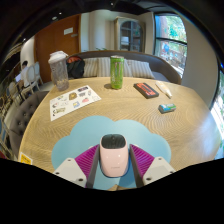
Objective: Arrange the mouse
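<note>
A white and pale pink mouse [113, 160] with a black top sits between my fingers. My gripper [113, 149] is shut on it, and both pink pads [88, 157] press its sides. The mouse is over the near part of a light blue mouse mat [90, 130] that lies on the round wooden table [130, 112]. I cannot tell whether the mouse touches the mat or hangs just above it.
Beyond the mat a printed leaflet [75, 100] lies to the left. A clear jug with a white lid [59, 70] and a green cup [117, 71] stand further back. A dark book [146, 89], a white object [166, 91] and a small teal item [166, 106] lie to the right.
</note>
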A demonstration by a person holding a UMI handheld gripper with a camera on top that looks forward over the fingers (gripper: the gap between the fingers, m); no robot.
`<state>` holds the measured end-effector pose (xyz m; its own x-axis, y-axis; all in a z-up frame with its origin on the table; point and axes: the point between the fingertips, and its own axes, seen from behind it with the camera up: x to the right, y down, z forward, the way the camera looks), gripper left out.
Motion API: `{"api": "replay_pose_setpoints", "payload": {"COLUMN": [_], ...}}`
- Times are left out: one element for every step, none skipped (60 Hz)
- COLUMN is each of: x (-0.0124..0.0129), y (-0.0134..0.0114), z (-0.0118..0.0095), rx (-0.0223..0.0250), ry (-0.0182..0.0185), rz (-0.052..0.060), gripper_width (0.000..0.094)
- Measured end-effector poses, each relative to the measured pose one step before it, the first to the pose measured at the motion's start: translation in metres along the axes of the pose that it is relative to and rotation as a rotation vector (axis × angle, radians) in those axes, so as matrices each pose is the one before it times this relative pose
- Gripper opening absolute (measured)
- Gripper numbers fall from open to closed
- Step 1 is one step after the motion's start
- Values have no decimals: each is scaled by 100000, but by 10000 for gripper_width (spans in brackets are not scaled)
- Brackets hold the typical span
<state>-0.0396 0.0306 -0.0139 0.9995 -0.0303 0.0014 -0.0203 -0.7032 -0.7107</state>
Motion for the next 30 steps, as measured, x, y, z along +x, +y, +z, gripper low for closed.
{"api": "replay_pose_setpoints", "payload": {"x": [241,196,61,29,-40,-28,8,-42,70,152,159,106,73,-3,-46,-103,-129,-186,-223,-148,-237,-243,-270,-257,-247,-252,-268,-326,-375,-366], "y": [182,164,89,-30,-126,-151,-146,38,3,93,97,89,-98,34,45,95,99,120,138,51,157,184,198,219,240,98,299,276,290,281], "z": [-199,-204,-282,-284,-287,-310,-329,-350,-351,-385,-406,-462,-555,-466,-514,-541,-530,-556,-558,-565,-549,-558,-540,-531,-538,-457,-603,-514,-496,-458], "rx": [-1756,-1748,-1379,-826,-363,-8,96,-348,-186,-406,-441,-337,-665,34,45,3,-69,-95,-149,-463,-27,34,53,-38,-131,-425,-165,-118,-147,-96], "ry": [1280,1263,788,711,426,503,864,1179,1201,1589,1740,1565,1227,1299,1048,930,852,832,777,789,737,831,763,754,793,874,584,446,287,193], "rz": [889,852,639,483,239,118,14,-224,-181,-177,-174,-193,-111,-190,-102,89,214,304,351,360,543,596,678,757,869,893,887,922,979,1007], "gripper_width": [606,640,671,692,708,727,746,769,797,826,849,856,848,846,848,846,846,846,846,846,847,847,847,847,846,845,844,845,844,845]}}
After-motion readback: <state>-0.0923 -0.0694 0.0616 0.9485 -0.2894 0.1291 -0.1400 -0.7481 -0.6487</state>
